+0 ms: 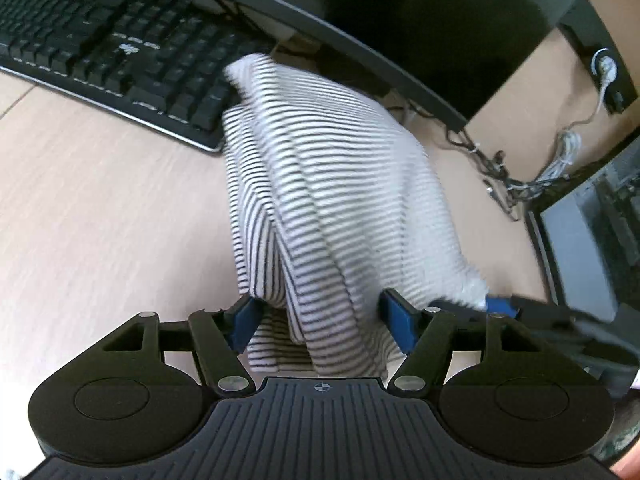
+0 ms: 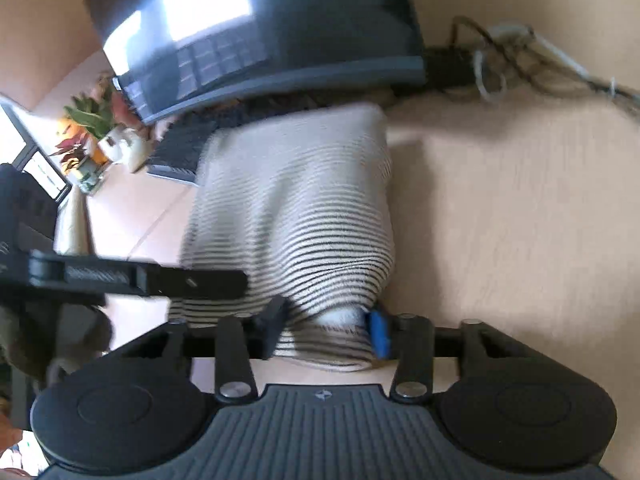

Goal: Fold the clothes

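On desk [image 1: 80, 200]: striped garment [image 1: 320, 200] | both jaws gripping it | keyboard [image 1: 100, 48] clear only from left wrist

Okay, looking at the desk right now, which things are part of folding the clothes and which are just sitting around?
Part of the job:
- striped garment, bunched on the desk
- left gripper, cloth between its fingers
- right gripper, cloth between its fingers

Just lying about:
- keyboard
- monitor
- tangle of cables
- potted plants
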A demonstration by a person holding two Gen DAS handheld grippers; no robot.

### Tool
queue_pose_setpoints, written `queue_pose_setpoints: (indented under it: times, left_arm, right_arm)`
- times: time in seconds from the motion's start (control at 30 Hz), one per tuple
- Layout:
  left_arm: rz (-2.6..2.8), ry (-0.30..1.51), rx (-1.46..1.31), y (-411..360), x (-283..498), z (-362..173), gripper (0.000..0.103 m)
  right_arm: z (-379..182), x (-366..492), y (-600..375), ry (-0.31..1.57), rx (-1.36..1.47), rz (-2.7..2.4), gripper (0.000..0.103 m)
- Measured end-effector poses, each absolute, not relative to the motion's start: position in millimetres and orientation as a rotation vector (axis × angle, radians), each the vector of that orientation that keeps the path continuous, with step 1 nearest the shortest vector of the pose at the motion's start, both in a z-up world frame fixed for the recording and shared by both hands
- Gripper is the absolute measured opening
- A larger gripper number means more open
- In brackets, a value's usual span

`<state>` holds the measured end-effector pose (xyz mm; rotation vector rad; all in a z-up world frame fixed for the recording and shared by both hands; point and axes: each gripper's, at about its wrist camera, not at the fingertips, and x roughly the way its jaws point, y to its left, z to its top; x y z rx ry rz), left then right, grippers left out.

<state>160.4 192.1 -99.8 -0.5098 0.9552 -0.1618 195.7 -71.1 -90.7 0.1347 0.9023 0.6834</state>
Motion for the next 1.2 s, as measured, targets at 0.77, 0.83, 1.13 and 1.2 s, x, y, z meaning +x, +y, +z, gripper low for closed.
queue_pose_setpoints:
  times: [0.77, 0.83, 1.13, 1.2]
  left_arm:
    - [-0.186, 0.758, -0.354, 175, 188, -38, 0.061]
    - [-0.172, 0.791, -0.354, 180, 197, -53, 0.058]
    - [-0.193, 0.842, -0.402, 208, 213, -78, 0.055]
    - [-0.185, 0.844, -0.403, 212, 212, -81, 0.058]
  right_arm:
    - [-82, 188, -67, 0.843, -0.083, 0.565, 0.048]
    - [-70, 182, -67, 0.792, -0.113, 0.546, 0.048]
    - [-77, 174, -4, 0.817, -0.191, 0.697, 0.047]
    - [-93, 171, 10, 0.793, -0.244, 0.667, 0.049]
